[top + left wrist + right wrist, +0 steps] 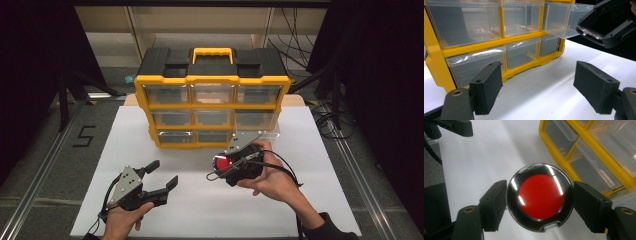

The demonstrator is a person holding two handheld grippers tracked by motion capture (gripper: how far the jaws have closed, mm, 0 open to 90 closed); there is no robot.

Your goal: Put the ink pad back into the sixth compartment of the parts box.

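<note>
A round black case with a red centre point(540, 197) sits between the pads of my right gripper point(540, 202), which press on its two sides. In the high view the case point(223, 162) is held above the white board, just in front of the organizer's right side, with the right gripper point(221, 166) around it. The yellow and black drawer organizer point(212, 80) stands at the back of the board. Its right-hand drawer in the middle row point(564, 21) is pulled out. My left gripper point(165, 171) rests open at the lower left, its jaws point(537, 87) apart with nothing between them.
The white board point(300, 200) covers the table, with bare room in front of the organizer. Cables point(330, 120) lie to the right of the board. A mark like a "5" point(84, 136) is on the grey surface to the left.
</note>
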